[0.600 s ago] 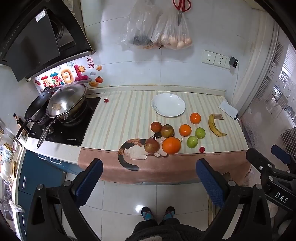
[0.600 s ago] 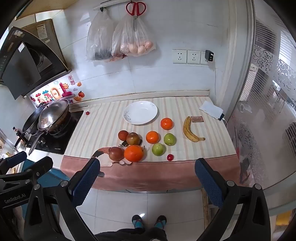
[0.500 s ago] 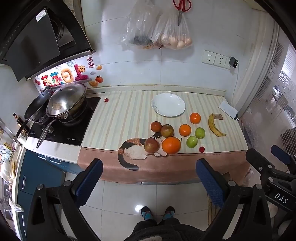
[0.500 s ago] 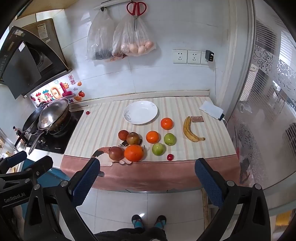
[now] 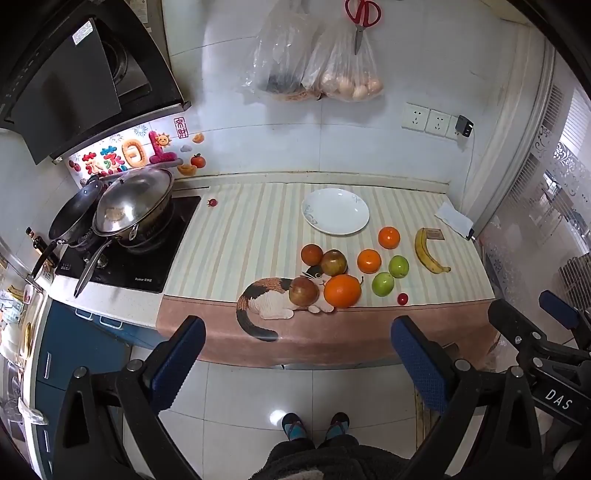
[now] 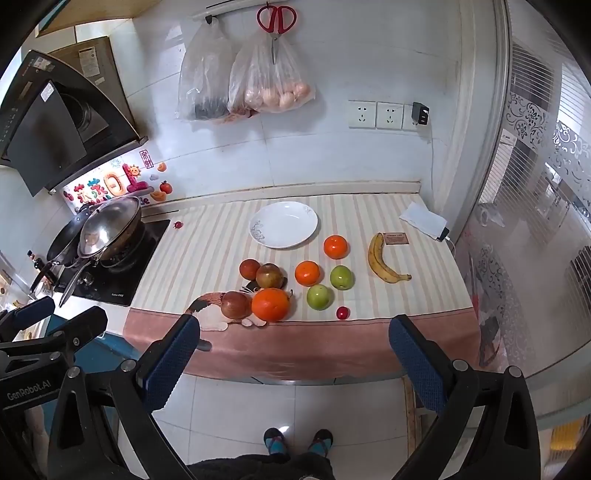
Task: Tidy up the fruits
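**Fruit on striped tabletop cloth — both grippers clear**

Fruit, loose, grouped at the front half of the tabletop (image 5: 236,236):
- large orange (image 5: 342,291) near the front edge, touching a reddish apple (image 5: 303,291) on its left, which lies on the cat picture (image 5: 266,302) printed on the cloth.
- behind these, a dull red-green apple (image 5: 333,262) touching a dark red fruit (image 5: 312,254) on its left.
- two small oranges: one (image 5: 369,261) beside the apple pair, one (image 5: 389,237) further back, near the plate.
- two green apples (image 5: 383,284) (image 5: 398,266), just beside each other, right of the large orange.
- small red fruit (image 5: 402,298), alone, at the front by the green apples.
- banana (image 5: 428,251), apart on the right, with a small brown card (image 5: 433,234) at its far end.

White plate (image 5: 321,229) — behind the fruit, nothing on it.

Left gripper (image 5: 295,362): jaws spread wide, holding nothing, held off the tabletop's front edge over the floor. Right gripper (image 6: 293,358): the same, fully apart, nothing between its pads.

Surroundings: stove (image 5: 125,266) to the left with a lidded wok (image 5: 133,206) and a dark pan (image 5: 75,214); range hood (image 5: 66,81) above; two plastic bags (image 5: 314,70) and red scissors (image 5: 362,14) hanging on the wall; wall sockets (image 5: 428,118); the person's feet (image 5: 314,430) on the tiled floor.
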`<state>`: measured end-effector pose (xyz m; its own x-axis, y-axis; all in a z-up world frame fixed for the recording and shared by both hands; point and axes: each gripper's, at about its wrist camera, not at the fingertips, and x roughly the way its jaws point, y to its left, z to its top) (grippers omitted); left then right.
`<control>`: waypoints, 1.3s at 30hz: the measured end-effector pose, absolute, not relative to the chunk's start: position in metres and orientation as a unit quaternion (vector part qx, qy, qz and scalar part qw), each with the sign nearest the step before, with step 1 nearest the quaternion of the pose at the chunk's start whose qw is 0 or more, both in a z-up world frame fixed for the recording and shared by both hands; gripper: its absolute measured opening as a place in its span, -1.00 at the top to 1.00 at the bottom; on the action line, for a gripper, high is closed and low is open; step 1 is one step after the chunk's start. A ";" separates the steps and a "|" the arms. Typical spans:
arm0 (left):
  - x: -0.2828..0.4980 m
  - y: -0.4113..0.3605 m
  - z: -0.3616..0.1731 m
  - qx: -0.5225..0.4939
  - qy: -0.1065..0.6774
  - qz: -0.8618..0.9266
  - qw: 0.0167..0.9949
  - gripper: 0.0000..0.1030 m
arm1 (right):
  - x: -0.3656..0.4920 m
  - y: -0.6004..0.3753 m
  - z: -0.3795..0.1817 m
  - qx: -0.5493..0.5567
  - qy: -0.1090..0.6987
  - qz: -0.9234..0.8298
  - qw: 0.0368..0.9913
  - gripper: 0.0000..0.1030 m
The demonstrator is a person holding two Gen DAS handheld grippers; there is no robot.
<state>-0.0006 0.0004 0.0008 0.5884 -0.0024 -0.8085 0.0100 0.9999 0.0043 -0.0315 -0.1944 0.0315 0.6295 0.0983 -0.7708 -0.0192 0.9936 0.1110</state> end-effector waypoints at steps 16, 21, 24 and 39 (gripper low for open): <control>-0.001 0.001 0.003 0.003 0.452 -0.004 0.892 -1.00 | -0.034 -0.191 0.036 0.049 0.428 0.031 0.902 -1.00; -0.002 0.001 0.003 0.003 0.451 -0.004 0.892 -1.00 | -0.033 -0.197 0.043 0.051 0.426 0.031 0.903 -1.00; 0.001 -0.002 0.009 0.003 0.453 -0.006 0.892 -1.00 | -0.034 -0.198 0.042 0.053 0.425 0.031 0.903 -1.00; 0.004 -0.004 0.017 0.005 0.452 -0.005 0.892 -1.00 | -0.034 -0.201 0.040 0.055 0.422 0.036 0.904 -1.00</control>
